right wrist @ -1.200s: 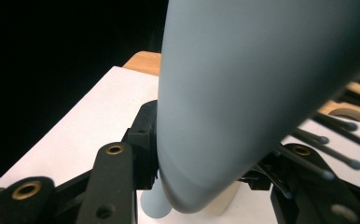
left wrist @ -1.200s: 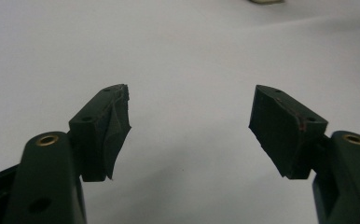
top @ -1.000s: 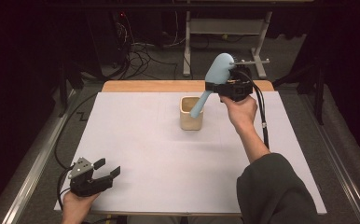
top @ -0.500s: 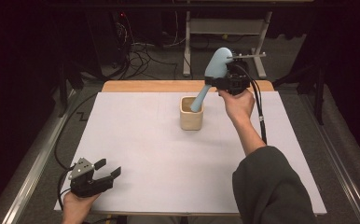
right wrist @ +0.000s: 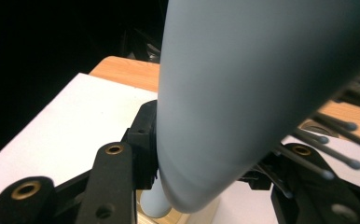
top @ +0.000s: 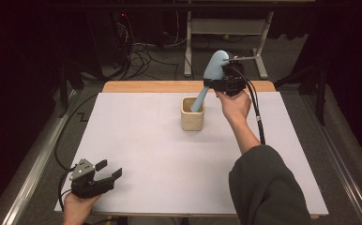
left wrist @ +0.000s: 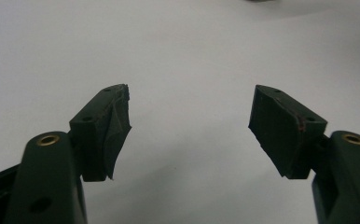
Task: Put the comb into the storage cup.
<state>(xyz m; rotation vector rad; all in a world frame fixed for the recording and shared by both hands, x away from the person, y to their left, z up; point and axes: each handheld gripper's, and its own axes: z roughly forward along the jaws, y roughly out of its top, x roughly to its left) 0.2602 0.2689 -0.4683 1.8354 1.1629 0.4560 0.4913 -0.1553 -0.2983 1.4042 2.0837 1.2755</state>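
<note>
1. The right tongs are clenched on a pale blue brush, at the far side of the bench.
2. The brush handle leans down into a cream cup; the head is up.
3. The left tongs are released, holding nothing, at the near left corner.

The right gripper, clamped on the blue brush, shifted slightly left and toward the far edge, and the brush's handle end lowered from just above the cup rim into the cup's opening.
</note>
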